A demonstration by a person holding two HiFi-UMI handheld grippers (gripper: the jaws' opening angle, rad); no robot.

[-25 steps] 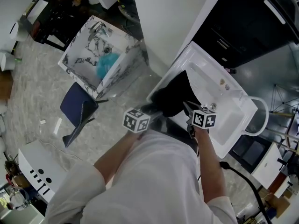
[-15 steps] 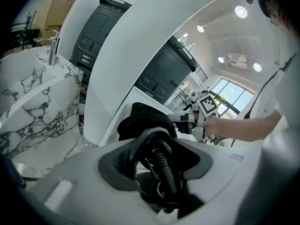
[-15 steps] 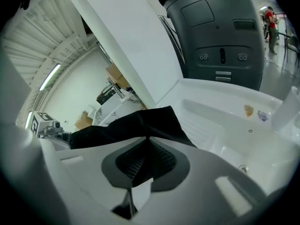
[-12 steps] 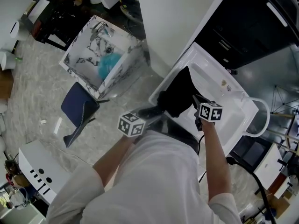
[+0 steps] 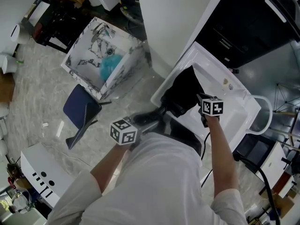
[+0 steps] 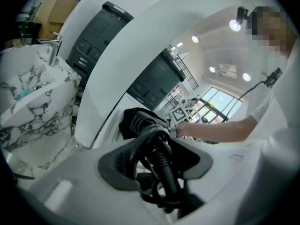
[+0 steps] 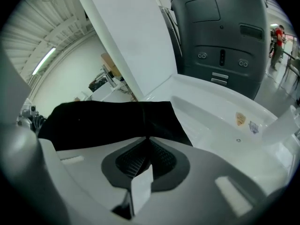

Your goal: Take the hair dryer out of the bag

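A black cloth bag point(image 5: 183, 90) lies over the rim of the white sink point(image 5: 234, 108). In the right gripper view its fabric point(image 7: 108, 121) runs into the meeting jaws, so my right gripper point(image 7: 147, 149) is shut on the bag's edge; in the head view this gripper point(image 5: 200, 102) sits at the bag's right side. My left gripper point(image 5: 149, 119) is below and left of the bag. In the left gripper view its jaws point(image 6: 157, 146) are closed on the black hair dryer point(image 6: 143, 122), with the coiled cord point(image 6: 161, 172) bunched between the pads. The dryer's head is close to the bag's mouth.
A marble-patterned basin point(image 5: 79, 55) holding something teal stands on the floor at the upper left. A dark blue flat object point(image 5: 77, 108) lies below it. A black cabinet point(image 5: 248, 27) rises behind the sink, and a white device point(image 5: 37, 172) sits at the lower left.
My left gripper has drawn back down and to the left, away from the sink, with the dryer in it. The right gripper has shifted a little right on the bag.
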